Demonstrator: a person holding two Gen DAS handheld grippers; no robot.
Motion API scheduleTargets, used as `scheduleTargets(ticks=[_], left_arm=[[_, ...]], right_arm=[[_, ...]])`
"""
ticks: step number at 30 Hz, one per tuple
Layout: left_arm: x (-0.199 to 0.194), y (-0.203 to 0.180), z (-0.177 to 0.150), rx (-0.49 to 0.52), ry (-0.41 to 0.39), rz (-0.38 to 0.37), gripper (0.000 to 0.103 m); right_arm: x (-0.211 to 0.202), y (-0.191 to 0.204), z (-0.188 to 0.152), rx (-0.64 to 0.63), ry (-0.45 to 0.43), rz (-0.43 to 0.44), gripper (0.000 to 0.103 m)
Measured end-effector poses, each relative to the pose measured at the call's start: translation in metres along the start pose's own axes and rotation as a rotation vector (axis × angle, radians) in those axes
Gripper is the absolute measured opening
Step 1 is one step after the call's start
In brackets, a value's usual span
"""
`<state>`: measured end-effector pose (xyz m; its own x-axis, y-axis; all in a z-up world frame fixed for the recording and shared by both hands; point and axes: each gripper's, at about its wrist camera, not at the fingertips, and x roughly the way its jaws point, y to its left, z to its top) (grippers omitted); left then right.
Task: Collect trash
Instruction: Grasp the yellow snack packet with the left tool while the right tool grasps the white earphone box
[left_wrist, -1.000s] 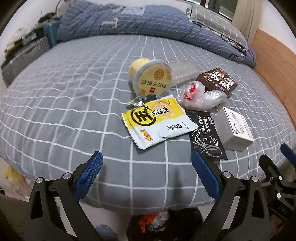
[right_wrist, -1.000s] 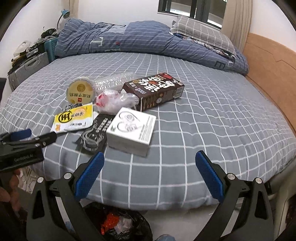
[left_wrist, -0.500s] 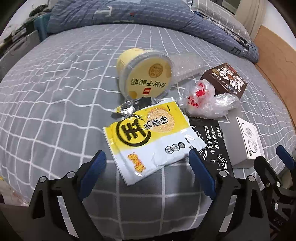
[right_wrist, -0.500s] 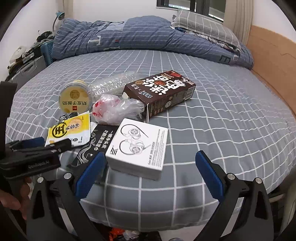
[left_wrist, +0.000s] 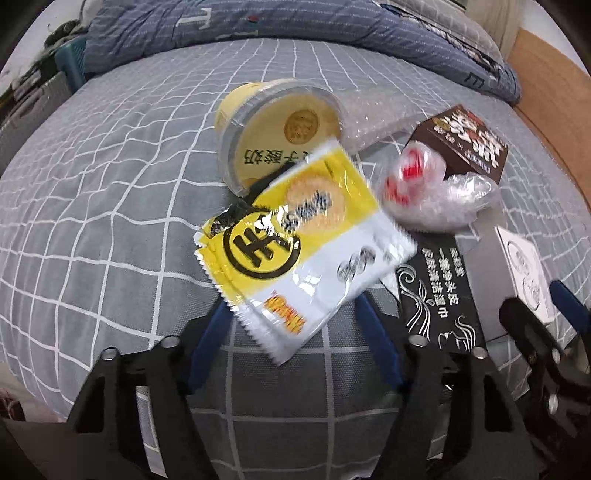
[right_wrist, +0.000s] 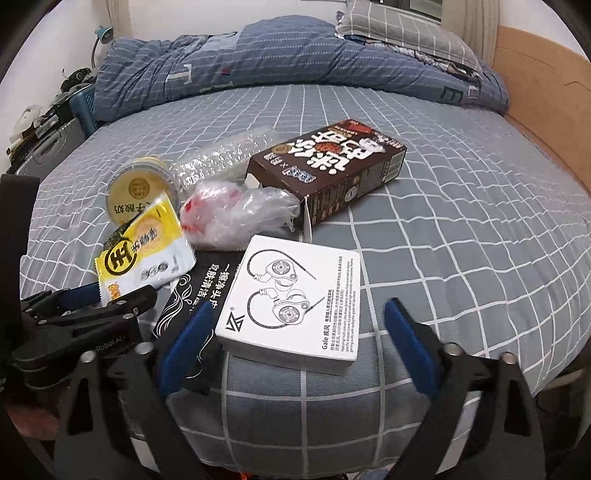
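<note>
Left wrist view has my left gripper (left_wrist: 293, 332) low over the near edge of the bed (left_wrist: 110, 206), its blue pads on either side of the near end of the yellow-and-white snack wrapper (left_wrist: 295, 254). The jaws have just been closing, with the wrapper's end between them; whether the pads already press on it I cannot tell. The wrapper looks tilted up and blurred, its far corner overlapping the mouth of the yellow yogurt cup (left_wrist: 280, 129), which lies on its side. Behind the cup is a crumpled clear plastic bottle (left_wrist: 376, 110). To the right sit a clear plastic bag with red print (left_wrist: 432, 192), a brown drink carton (left_wrist: 469, 144) and a black wet-wipe sachet (left_wrist: 439, 291) lying flat just beside the wrapper.

From the right wrist, my right gripper (right_wrist: 295, 339) straddles the near end of the white earphone box (right_wrist: 295, 295), which lies flat on the grey checked sheet. Its jaws have just been closing a little, yet they are spread wider than the box, and a gap shows at the right pad (right_wrist: 410, 347). The left pad hangs over the black sachet (right_wrist: 192, 291). My other gripper (right_wrist: 88, 295) shows at the left edge, by the wrapper (right_wrist: 144, 254). A folded blue quilt (right_wrist: 258, 62) lies across the far end.
</note>
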<state>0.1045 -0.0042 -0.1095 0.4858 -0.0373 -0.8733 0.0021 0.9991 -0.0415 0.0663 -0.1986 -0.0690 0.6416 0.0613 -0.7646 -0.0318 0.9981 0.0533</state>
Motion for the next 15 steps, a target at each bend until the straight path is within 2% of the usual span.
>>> scheduleTargets(ticks=[3, 6, 11, 15], left_arm=[[0.000, -0.005, -0.001, 0.034, 0.000, 0.014, 0.046], [-0.001, -0.003, -0.002, 0.034, -0.001, 0.005, 0.040], [-0.005, -0.001, -0.003, 0.026, -0.009, 0.005, 0.025], [-0.010, 0.004, -0.001, -0.003, -0.018, -0.020, 0.021]], right_arm=[[0.005, 0.001, -0.002, -0.001, 0.026, 0.022, 0.071], [0.005, 0.003, -0.003, -0.012, 0.024, 0.018, 0.070], [0.003, 0.004, -0.004, -0.013, 0.012, 0.017, 0.070], [-0.001, 0.003, -0.002, -0.020, 0.000, 0.018, 0.070]])
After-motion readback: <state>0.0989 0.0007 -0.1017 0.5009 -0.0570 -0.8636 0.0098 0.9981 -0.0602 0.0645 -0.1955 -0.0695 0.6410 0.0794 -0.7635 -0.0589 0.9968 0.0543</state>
